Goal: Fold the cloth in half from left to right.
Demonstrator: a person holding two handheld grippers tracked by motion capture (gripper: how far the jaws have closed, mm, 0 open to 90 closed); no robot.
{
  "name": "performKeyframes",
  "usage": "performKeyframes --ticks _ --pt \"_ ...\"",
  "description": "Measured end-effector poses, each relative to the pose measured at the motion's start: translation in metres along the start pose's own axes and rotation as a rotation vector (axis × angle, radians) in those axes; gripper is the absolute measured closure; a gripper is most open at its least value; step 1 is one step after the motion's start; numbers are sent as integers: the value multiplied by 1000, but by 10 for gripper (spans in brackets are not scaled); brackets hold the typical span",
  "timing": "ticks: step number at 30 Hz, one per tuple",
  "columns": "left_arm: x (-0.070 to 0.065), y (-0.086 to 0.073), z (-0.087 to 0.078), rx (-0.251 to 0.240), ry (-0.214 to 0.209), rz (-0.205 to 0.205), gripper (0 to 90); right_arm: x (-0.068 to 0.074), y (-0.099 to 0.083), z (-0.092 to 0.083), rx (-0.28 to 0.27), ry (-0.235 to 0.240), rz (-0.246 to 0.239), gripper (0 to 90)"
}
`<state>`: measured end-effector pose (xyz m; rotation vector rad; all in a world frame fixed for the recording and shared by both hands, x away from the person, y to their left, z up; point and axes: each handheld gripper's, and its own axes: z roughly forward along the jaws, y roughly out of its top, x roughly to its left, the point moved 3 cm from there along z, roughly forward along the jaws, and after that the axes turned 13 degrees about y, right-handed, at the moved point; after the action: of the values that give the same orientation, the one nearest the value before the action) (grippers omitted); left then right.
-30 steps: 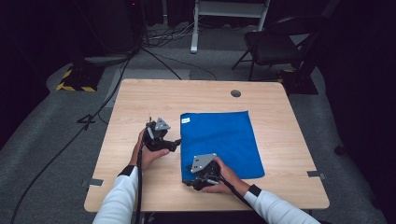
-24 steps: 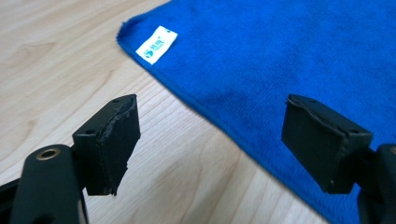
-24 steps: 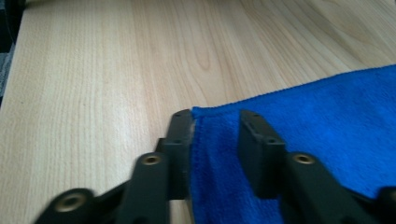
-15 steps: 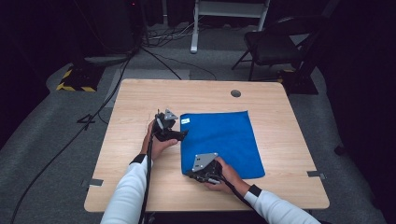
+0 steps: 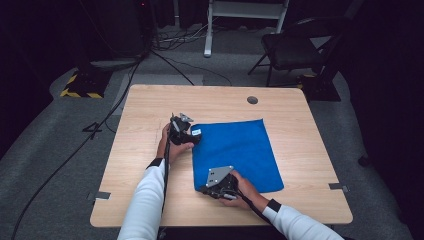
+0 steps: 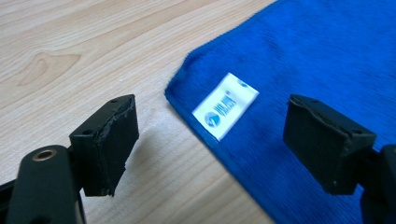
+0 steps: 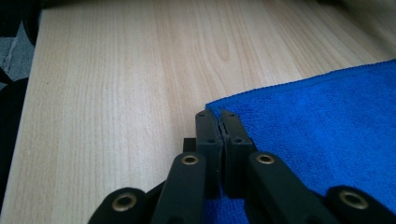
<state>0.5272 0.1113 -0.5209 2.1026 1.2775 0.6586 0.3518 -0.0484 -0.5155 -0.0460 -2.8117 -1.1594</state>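
High view: a person sits at the near edge of a pale wood worktop [image 5: 150, 125] with a blue cloth [image 5: 240, 150] spread flat, right of centre and nearer the near edge than the far one.
Left tongs [image 5: 192, 134]: held over the cloth's far-left corner; in the left gripper view [image 6: 210, 140] the jaws stand wide apart with nothing between the pads, one over bare wood, the other over the cloth.
Label [image 6: 225, 106]: a small white tag with a blue logo lies on the cloth just inside that corner, between the open jaws.
Cloth: flat and unfolded, its left edge running roughly along the worktop's middle line, its right edge well clear of the right edge of the worktop.
Right tongs [image 5: 204, 190]: at the cloth's near-left corner; in the right gripper view [image 7: 217, 116] the jaws are pressed together at the very tip of the corner, pinching the cloth's hem.
Step in hand: likely taking both left corners to fold the cloth.
Risk, left: closing from this height, or too far out, the jaws may catch only the tag or bare wood, and the corner stays down.
Risk, right: the bite is thin, so a quick lift could pull the hem free.
Risk, both: lifting one corner alone would drag and skew the cloth.
Cable grommet [image 5: 252, 100]: near the far edge, well apart.
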Motion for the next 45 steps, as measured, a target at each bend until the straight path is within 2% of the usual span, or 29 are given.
performKeyframes --ticks 3,6,10,14,16,18,21,30,33,36,39,45 --pt "0 0 4 2 9 4 188 1 0 1 2 3 -4 882" --pt "2 2 5 -7 3 13 260 1 0 1 1 5 -4 881" --pt "3 4 7 -19 -4 17 300 1 0 1 2 4 -9 881" --pt "3 6 6 -30 -31 36 527 2 0 1 0 4 -12 881" --pt "3 6 6 -34 -53 59 633 1 0 1 -1 6 -12 881" --pt "3 6 5 -35 -69 67 715 1 0 1 -3 6 -10 881" --pt "4 5 5 -35 -92 46 826 1 0 1 -1 7 -13 883" --pt "8 8 4 -12 -73 66 851 -2 4 5 -6 -4 -11 889" --pt "10 8 2 -18 -71 46 852 -3 6 5 -6 -5 -12 890" --pt "13 9 1 -11 -58 54 853 -4 7 6 -5 -8 -15 890" --pt "16 11 -1 -21 -51 33 853 -6 10 6 -17 -14 -16 890" --pt "23 11 -6 -26 -30 23 855 -8 16 6 -21 -27 -32 891"
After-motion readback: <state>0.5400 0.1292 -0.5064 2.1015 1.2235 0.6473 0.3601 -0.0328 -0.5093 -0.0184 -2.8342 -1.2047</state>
